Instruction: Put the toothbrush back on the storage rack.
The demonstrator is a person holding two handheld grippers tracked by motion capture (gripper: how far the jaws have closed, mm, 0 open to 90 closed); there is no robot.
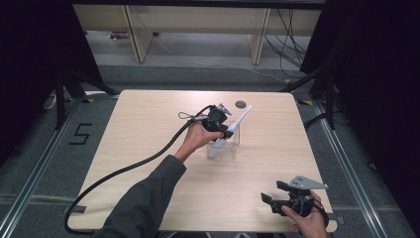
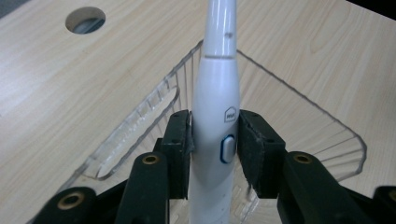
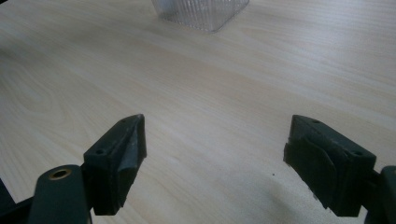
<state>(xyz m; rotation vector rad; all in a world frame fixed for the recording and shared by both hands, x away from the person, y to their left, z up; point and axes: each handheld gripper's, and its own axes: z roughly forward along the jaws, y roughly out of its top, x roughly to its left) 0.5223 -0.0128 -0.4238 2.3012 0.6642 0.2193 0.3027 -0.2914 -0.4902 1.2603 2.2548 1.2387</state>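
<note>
Toothbrush (image 1: 233, 130) tilted, head up-right

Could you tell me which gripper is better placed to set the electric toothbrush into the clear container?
Left. The left gripper grips the electric toothbrush over the clear container; the right gripper sits open near the table edge.

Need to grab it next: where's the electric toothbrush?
Mid-table in the high view, the electric toothbrush leans in the clear holder, clamped by the left gripper.
</note>
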